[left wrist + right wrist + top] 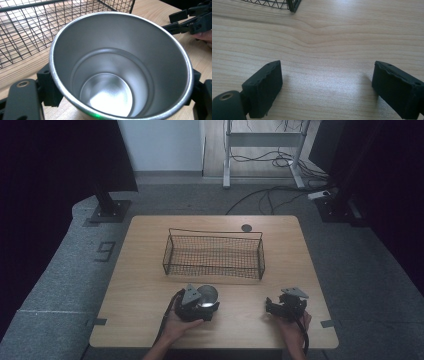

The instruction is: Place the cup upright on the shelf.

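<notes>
A wire basket sits mid-table; the left gripper holds a metal cup near the front edge; the right gripper rests well apart.

Our left claw low at the near desk edge, jaws clamped on either side of a steel cup, our right claw beside it to the right, jaws spread wide, both hands gripping from below

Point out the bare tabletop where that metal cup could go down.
Free: the strip between the wire basket and the right gripper, and the wood left of the basket. Crowded: the front edge around the left gripper, shut on the metal cup.
</notes>
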Available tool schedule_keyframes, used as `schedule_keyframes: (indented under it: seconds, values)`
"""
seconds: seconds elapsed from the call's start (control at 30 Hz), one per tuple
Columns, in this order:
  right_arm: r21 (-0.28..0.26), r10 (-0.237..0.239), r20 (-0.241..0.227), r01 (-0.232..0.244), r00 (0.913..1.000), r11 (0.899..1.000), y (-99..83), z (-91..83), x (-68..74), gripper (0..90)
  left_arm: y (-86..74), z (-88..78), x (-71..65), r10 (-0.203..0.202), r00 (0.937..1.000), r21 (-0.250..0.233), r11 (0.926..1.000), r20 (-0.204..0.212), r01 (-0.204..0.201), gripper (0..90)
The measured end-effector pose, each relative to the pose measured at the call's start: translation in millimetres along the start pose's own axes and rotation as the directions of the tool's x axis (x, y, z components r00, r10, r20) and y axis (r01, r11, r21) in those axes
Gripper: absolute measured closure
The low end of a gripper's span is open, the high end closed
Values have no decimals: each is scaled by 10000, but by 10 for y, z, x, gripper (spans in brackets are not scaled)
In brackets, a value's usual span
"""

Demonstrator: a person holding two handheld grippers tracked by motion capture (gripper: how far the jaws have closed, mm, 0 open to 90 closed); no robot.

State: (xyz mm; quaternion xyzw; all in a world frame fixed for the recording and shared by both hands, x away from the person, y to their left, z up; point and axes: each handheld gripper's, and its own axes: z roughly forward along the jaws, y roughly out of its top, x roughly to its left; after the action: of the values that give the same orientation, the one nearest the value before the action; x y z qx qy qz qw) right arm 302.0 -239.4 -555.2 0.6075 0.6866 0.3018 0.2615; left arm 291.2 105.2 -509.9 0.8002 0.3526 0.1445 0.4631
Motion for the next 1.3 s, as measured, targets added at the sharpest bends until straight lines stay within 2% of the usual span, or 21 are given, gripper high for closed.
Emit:
schedule_keyframes:
  seconds: [0.47,0.7,1.03,1.3]
  values:
    - [-7,-10,-10,10,10000,10000,0,-1,0,98,49,-124,114,-323,9995,-310,9990,17,323,178]
    - [-15,-13,-17,13,10000,10000,-1,-1,1,101,73,-155,132,-291,9996,-414,9987,56,293,178]
    - [-18,-13,-22,13,10000,10000,-1,-1,0,102,140,-234,199,-517,9987,-645,9966,41,518,178]
    - [-43,-19,-32,18,10000,10000,-5,-6,2,112,207,-219,219,-601,9982,-653,9960,56,603,178]
